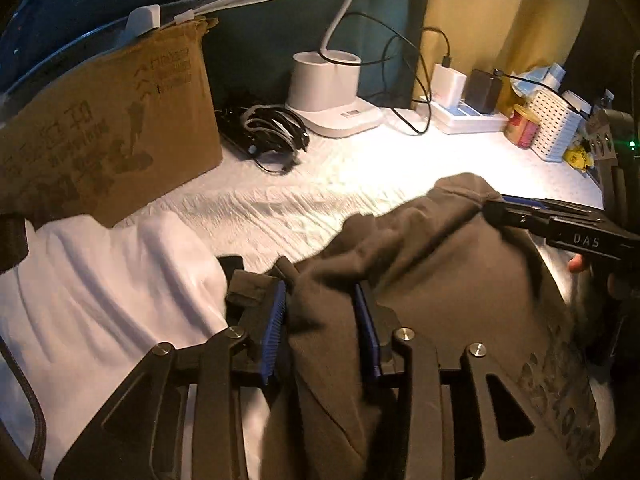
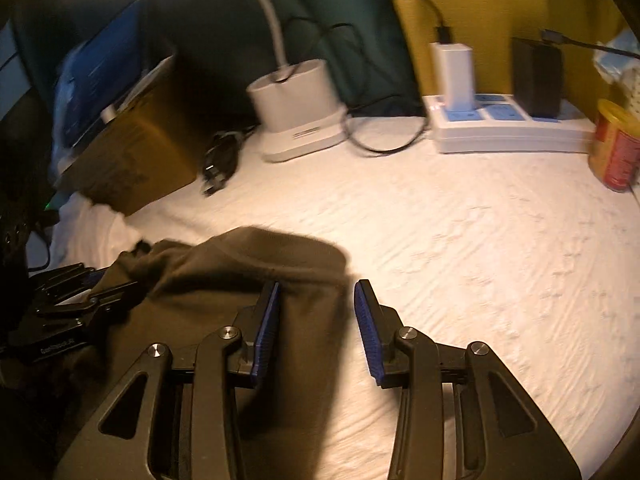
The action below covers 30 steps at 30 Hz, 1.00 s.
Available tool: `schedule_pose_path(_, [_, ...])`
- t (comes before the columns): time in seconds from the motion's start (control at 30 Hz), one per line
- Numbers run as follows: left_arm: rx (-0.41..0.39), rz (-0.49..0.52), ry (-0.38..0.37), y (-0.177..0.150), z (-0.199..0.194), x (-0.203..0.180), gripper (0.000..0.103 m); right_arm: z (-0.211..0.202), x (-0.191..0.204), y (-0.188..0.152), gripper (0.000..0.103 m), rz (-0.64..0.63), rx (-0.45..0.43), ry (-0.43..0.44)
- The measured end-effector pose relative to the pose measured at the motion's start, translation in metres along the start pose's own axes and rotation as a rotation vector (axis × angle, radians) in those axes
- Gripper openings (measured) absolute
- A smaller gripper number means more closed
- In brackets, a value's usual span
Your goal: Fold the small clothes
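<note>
A dark brown garment (image 1: 420, 280) lies bunched on the white bed sheet (image 1: 280, 200). My left gripper (image 1: 320, 332) has its blue pads on either side of a thick fold of the garment, which fills the gap between them. In the right wrist view the garment (image 2: 248, 264) lies at the lower left, and my right gripper (image 2: 316, 328) is open with the garment's right edge between its blue pads. The right gripper also shows in the left wrist view (image 1: 560, 224), at the garment's far right edge. The left gripper shows at the left of the right wrist view (image 2: 80, 296).
A white garment (image 1: 100, 280) lies at the left. A cardboard box (image 1: 108, 140) with a laptop on it stands behind. A white lamp base (image 1: 332, 96), coiled cables (image 1: 268, 132), a power strip (image 1: 468, 116), a red-yellow can (image 1: 522, 126) and a white perforated basket (image 1: 554, 120) line the back.
</note>
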State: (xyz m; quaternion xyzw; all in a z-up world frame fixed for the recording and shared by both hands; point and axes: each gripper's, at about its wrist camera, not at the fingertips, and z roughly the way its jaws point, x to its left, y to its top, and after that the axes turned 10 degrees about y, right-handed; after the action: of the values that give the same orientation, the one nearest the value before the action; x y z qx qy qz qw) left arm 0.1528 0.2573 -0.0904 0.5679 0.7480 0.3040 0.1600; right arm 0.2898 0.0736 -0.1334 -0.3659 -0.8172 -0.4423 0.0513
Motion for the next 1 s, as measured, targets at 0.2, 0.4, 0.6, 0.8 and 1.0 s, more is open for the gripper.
schedule_pose_path(0.2, [-0.036, -0.008, 0.063, 0.006, -0.002, 0.009, 0.036, -0.002, -0.009, 0.002, 0.042, 0.007, -0.007, -0.031])
schedule_pose_path(0.4, [-0.052, -0.010, 0.137, 0.007, -0.010, 0.022, 0.036, -0.010, -0.006, 0.002, 0.042, -0.016, -0.027, -0.098])
schedule_pose_path(0.6, [-0.082, -0.041, 0.069, -0.001, -0.036, 0.028, 0.036, -0.021, -0.005, -0.005, 0.043, -0.024, -0.027, -0.121])
schedule_pose_path(0.8, [-0.113, -0.056, 0.001, -0.017, -0.064, 0.016, 0.056, -0.033, 0.007, -0.018, 0.045, -0.041, -0.021, -0.108])
schedule_pose_path(1.0, [-0.069, -0.058, -0.043, -0.042, -0.076, 0.002, 0.057, -0.045, 0.021, -0.039, 0.045, -0.060, -0.006, -0.063])
